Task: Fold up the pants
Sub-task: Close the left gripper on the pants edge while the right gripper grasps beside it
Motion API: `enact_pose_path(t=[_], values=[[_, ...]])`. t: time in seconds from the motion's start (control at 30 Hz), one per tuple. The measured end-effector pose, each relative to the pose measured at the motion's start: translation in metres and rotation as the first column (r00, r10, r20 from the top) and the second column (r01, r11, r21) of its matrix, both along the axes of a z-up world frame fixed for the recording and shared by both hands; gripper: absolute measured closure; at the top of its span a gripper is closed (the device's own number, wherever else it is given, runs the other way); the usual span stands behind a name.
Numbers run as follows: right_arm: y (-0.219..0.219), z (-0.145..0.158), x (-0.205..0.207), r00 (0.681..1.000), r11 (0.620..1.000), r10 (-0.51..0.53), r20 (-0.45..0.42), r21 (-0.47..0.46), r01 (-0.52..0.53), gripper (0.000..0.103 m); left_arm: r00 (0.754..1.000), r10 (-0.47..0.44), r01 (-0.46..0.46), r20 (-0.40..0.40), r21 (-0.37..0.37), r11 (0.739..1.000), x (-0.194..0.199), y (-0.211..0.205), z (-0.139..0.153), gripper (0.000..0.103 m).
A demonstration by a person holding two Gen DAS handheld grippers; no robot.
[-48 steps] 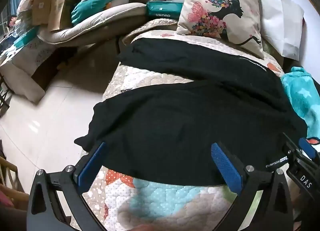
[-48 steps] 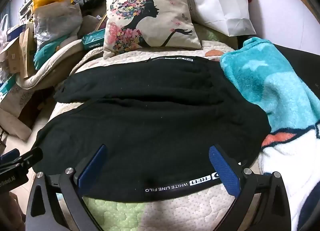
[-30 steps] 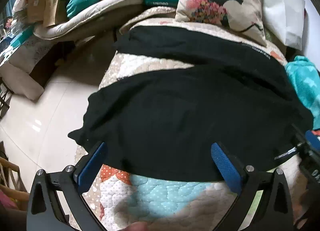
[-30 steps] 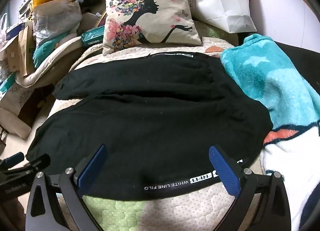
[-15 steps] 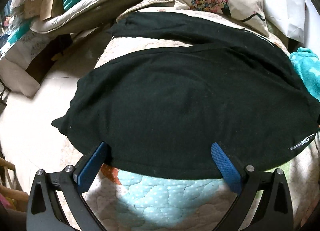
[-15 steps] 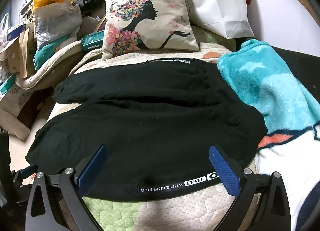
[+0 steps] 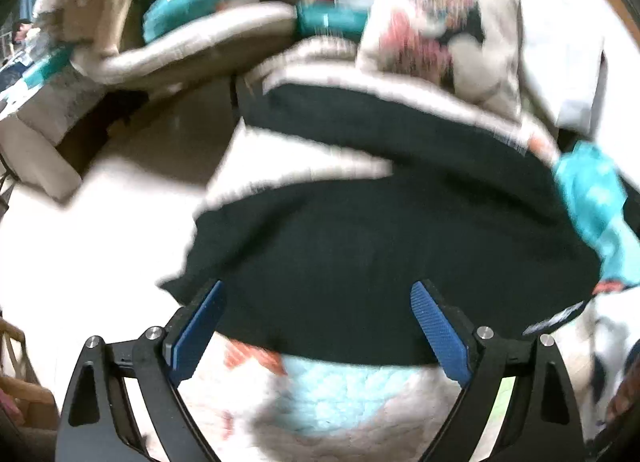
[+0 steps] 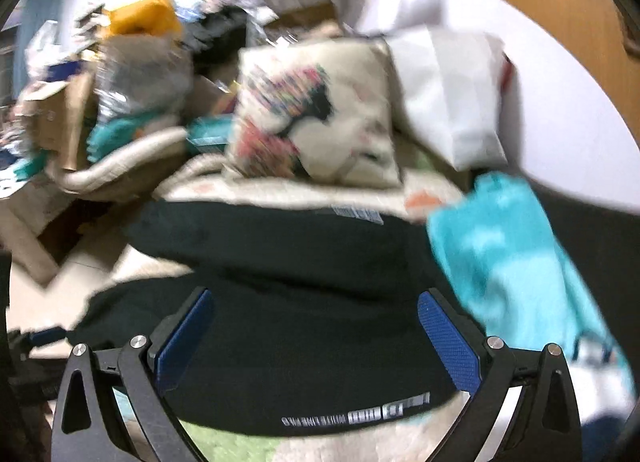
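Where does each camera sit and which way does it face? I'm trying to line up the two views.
Left wrist: rides on the left gripper, looking forward over the hem end of the black pants spread on the quilt; only its own open blue fingers show.
Right wrist: rides on the right gripper, looking forward over the lettered waistband; its own open fingers show.
Shared: pants, flowered pillow, turquoise blanket. Both are motion-blurred.

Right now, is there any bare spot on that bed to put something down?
Only the quilt strip in front of the black pants, and a wedge between their legs. The pillow end and teal blanket side are crowded.
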State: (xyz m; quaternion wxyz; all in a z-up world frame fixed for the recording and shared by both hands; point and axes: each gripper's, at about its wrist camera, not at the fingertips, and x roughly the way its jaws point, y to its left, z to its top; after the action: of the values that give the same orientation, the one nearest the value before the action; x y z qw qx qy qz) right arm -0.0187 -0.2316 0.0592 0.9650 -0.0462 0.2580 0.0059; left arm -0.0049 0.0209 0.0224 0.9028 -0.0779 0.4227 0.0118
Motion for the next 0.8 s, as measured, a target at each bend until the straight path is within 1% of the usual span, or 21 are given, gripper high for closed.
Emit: enact_pose_path(t=[0.03, 0.07, 0.1, 0.13, 0.17, 0.27, 0.3, 0.37, 0.43, 0.5, 0.57, 0.63, 0.73, 0.8], values=[[0.002, 0.014, 0.004, 0.998, 0.998, 0.062, 0.005, 0.001, -0.062, 0.000, 1.000, -0.004, 0.004, 0.031, -0.005, 1.000, -0.001, 0.005, 0.013, 0.010], [0.004, 0.018, 0.006, 0.996, 0.996, 0.092, -0.005, 0.001, -0.092, 0.000, 0.998, -0.007, 0.008, 0.057, -0.006, 1.000, -0.002, 0.009, 0.023, 0.010], [0.005, 0.024, 0.015, 0.988, 0.989, 0.150, -0.037, 0.007, -0.150, 0.000, 0.996, -0.012, 0.013, 0.091, -0.001, 1.000, -0.001, 0.014, 0.038, 0.010], [0.007, 0.030, 0.026, 0.974, 0.977, 0.213, -0.078, 0.016, -0.213, 0.000, 0.994, -0.016, 0.016, 0.110, 0.008, 1.000, 0.000, 0.017, 0.047, 0.010], [0.010, 0.035, 0.033, 0.968, 0.973, 0.231, -0.094, 0.010, -0.231, 0.000, 0.992, -0.021, 0.019, 0.126, 0.018, 1.000, 0.004, 0.020, 0.055, 0.010], [0.012, 0.048, 0.054, 0.964, 0.968, 0.248, -0.094, -0.019, -0.251, 0.000, 0.985, -0.023, 0.009, 0.170, 0.085, 0.996, 0.016, 0.028, 0.075, 0.010], [0.013, 0.052, 0.064, 0.967, 0.971, 0.232, -0.102, -0.036, -0.237, 0.000, 0.984, -0.019, 0.002, 0.175, 0.099, 0.995, 0.021, 0.031, 0.080, 0.010], [0.010, 0.055, 0.080, 0.968, 0.973, 0.221, -0.121, -0.034, -0.226, 0.000, 0.985, -0.018, 0.002, 0.170, 0.094, 0.996, 0.036, 0.039, 0.088, 0.010], [0.006, 0.053, 0.103, 0.959, 0.971, 0.233, -0.160, -0.014, -0.239, 0.000, 0.989, -0.018, 0.007, 0.148, 0.077, 0.997, 0.059, 0.048, 0.094, 0.010], [0.002, 0.045, 0.129, 0.945, 0.967, 0.248, -0.215, -0.012, -0.256, 0.001, 0.992, -0.022, 0.015, 0.127, 0.056, 0.998, 0.084, 0.057, 0.094, 0.010], [-0.005, 0.033, 0.152, 0.930, 0.962, 0.260, -0.260, -0.017, -0.273, 0.007, 0.995, -0.024, 0.020, 0.093, 0.039, 0.999, 0.117, 0.066, 0.087, 0.010], [-0.014, 0.020, 0.175, 0.918, 0.959, 0.265, -0.294, -0.015, -0.282, 0.013, 0.998, -0.014, 0.012, 0.061, 0.024, 1.000, 0.151, 0.075, 0.073, 0.010], [-0.028, 0.004, 0.206, 0.908, 0.959, 0.267, -0.323, -0.009, -0.285, 0.013, 1.000, 0.008, -0.008, 0.002, -0.028, 1.000, 0.198, 0.086, 0.043, 0.010], [-0.035, -0.005, 0.227, 0.904, 0.960, 0.259, -0.341, -0.014, -0.281, 0.013, 0.999, 0.031, -0.032, -0.025, -0.048, 0.998, 0.223, 0.093, 0.025, 0.010]])
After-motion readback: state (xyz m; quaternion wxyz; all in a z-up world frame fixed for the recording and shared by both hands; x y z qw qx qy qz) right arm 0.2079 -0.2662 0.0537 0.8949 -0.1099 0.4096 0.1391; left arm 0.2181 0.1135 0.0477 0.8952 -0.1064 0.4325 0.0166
